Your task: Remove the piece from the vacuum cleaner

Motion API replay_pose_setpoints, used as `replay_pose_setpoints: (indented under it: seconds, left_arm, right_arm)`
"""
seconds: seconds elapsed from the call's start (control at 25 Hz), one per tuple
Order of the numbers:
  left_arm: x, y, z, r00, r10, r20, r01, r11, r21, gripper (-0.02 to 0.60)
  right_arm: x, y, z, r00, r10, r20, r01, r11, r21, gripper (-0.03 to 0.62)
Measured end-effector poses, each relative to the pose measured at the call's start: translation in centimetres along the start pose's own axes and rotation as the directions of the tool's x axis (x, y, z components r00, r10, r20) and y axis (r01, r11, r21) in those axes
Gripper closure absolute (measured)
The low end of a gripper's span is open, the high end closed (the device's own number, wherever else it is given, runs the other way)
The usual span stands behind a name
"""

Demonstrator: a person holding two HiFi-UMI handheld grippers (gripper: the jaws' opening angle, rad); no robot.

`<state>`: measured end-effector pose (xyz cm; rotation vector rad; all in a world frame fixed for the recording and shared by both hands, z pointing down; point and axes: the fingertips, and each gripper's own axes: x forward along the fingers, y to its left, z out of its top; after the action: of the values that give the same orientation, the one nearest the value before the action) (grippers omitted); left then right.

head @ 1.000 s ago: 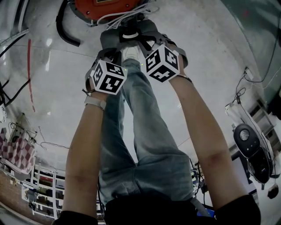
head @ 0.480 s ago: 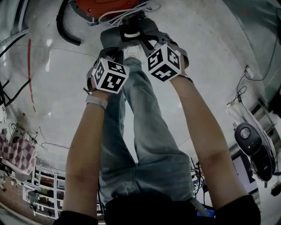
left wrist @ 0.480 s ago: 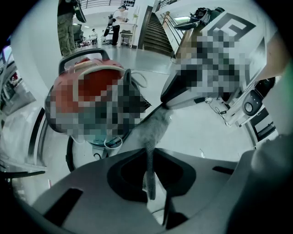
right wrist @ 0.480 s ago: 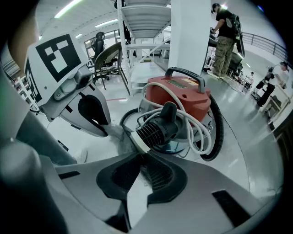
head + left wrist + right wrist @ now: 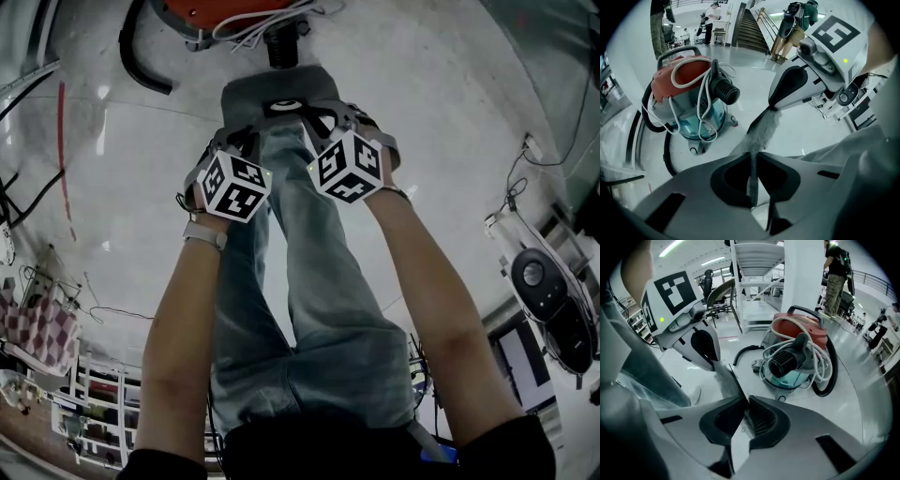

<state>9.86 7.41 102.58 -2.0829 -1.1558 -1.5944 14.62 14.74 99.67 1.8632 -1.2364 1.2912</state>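
Left fingers point(image 5: 726, 180) clamped on thin, seemingly felt grey piece point(image 5: 763, 131), right fingers point(image 5: 764, 425) just closed tighter on it

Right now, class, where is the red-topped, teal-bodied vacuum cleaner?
The vacuum cleaner stands on the floor at the head view's top edge, beyond the grey piece, with a black hose curving at its left.

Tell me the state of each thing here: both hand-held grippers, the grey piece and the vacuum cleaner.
left hand-held gripper: shut on the edge of the grey piece.
right hand-held gripper: jaws have just been closing, shut on the grey piece.
grey piece: off the vacuum cleaner, held up by both grippers.
vacuum cleaner: standing upright, inlet bare.
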Motion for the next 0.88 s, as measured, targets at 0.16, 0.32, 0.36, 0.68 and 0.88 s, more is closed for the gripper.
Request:
replay_pose_setpoints:
  seconds: [0.16, 0.32, 0.36, 0.68, 0.88]
  left_arm:
    - [-1.0, -1.4, -2.2, 1.000, -0.022, -0.017, 0.022, 1.000, 0.017, 0.537]
    - [-3.0, -1.7, -2.9, 1.000, -0.016, 0.016, 0.017, 1.000, -0.004, 0.537]
    - [-3.7, -1.6, -2.9, 0.999, -0.014, 0.029, 0.014, 1.000, -0.011, 0.537]
    - [-16.8, -0.5, -6.9, 0.991, -0.016, 0.134, 0.034, 0.990, -0.136, 0.537]
    - [-28.6, 0.1, -5.0, 0.980, 0.037, 0.198, -0.004, 0.986, -0.164, 0.541]
  right_arm:
    - [-0.3, 3.1, -0.6, 1.000, 0.024, -0.011, -0.024, 0.999, 0.044, 0.540]
    - [-1.7, 4.8, 0.5, 1.000, 0.013, -0.005, -0.012, 0.999, 0.031, 0.542]
    - [-2.1, 5.1, 1.0, 1.000, 0.006, 0.000, -0.006, 1.000, 0.026, 0.542]
    - [-9.0, 12.0, 11.6, 0.999, -0.011, 0.050, 0.011, 1.000, -0.001, 0.543]
    - [-17.6, 13.6, 19.9, 0.993, 0.046, 0.110, -0.038, 0.997, -0.074, 0.545]
